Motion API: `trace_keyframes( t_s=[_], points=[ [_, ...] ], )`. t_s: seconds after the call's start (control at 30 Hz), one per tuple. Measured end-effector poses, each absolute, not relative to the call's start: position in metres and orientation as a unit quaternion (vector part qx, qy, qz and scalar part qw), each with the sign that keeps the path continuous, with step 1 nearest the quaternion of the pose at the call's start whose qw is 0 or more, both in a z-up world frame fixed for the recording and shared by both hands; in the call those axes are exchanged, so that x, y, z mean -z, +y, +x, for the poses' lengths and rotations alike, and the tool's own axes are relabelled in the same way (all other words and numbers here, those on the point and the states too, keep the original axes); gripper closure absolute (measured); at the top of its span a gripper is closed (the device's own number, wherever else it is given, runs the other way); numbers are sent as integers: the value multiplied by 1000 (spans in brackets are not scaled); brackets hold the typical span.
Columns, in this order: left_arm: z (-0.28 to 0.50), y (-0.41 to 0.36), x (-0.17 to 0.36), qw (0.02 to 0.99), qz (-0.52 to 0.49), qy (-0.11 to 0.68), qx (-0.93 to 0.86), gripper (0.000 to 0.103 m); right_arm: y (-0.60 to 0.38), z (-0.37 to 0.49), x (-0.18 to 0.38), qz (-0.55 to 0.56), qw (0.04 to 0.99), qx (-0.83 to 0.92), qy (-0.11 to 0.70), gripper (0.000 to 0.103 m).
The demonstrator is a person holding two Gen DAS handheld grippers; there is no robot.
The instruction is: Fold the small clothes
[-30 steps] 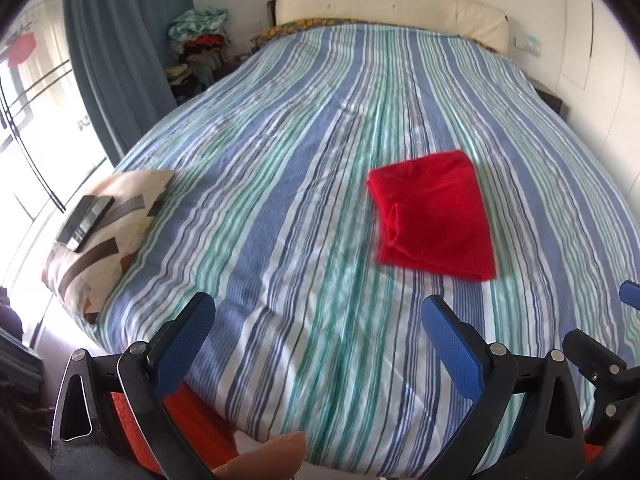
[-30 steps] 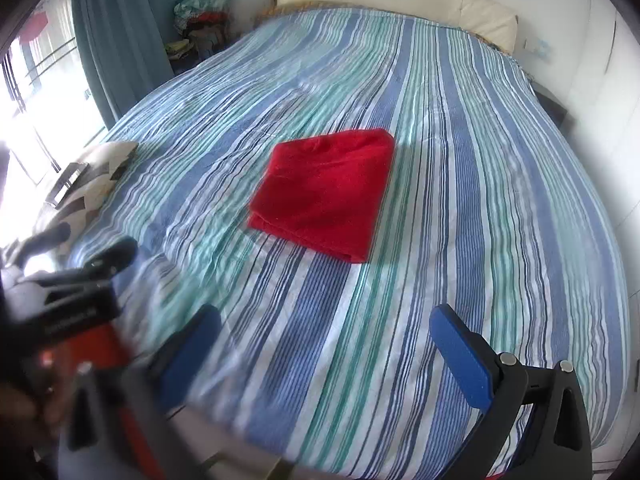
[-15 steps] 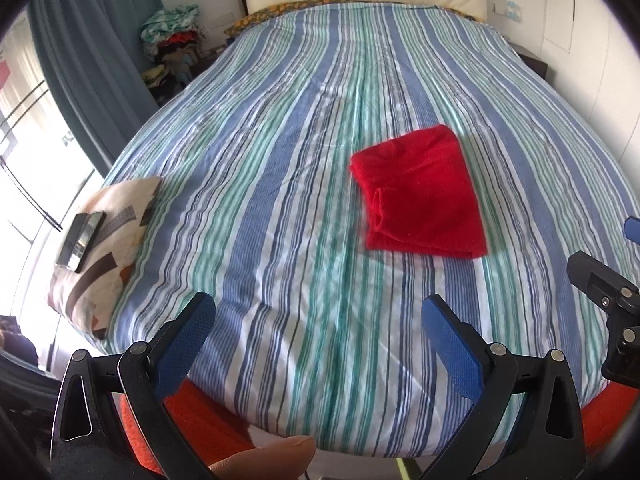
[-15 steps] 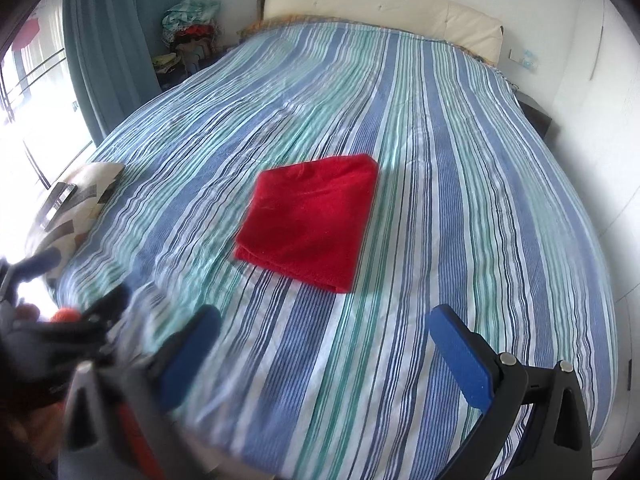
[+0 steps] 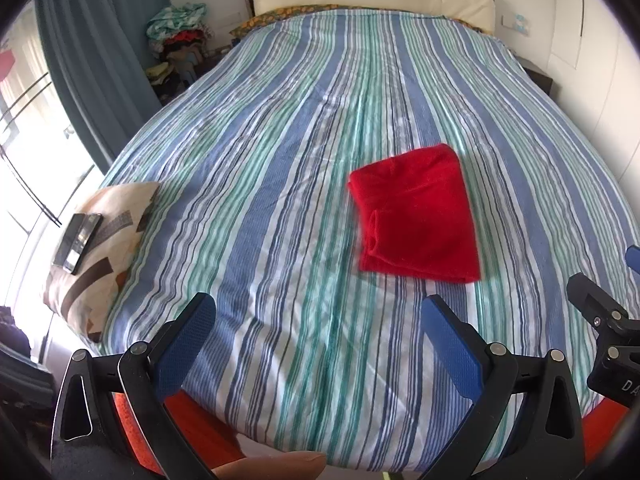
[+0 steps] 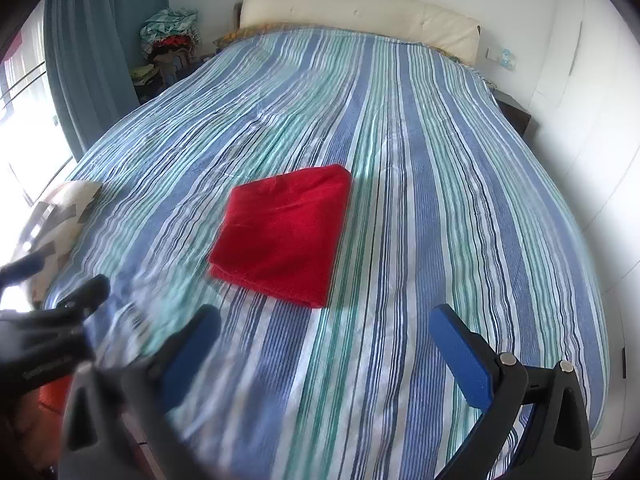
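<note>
Near the foot edge of the striped bed (image 5: 304, 184), right of its centreline, lies the red garment (image 5: 416, 216) folded into a neat rectangle, its long axis running roughly head to foot with the layered edge facing left; folding looks finished. Both the left gripper (image 5: 316, 332) and right gripper (image 6: 324, 340) hover empty near the foot edge, jaws spread wide apart
</note>
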State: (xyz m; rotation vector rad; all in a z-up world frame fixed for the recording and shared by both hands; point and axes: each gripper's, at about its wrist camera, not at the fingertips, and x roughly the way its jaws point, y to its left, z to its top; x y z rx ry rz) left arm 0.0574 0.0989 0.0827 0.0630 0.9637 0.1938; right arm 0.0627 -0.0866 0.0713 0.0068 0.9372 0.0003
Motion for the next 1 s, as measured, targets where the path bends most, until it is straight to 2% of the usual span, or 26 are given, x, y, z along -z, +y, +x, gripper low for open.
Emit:
trace_keyframes(
  t_s=[1.0],
  points=[
    [52, 83, -87, 886, 50, 455, -80, 1, -97, 53, -72, 4, 891, 14, 454, 0]
  ],
)
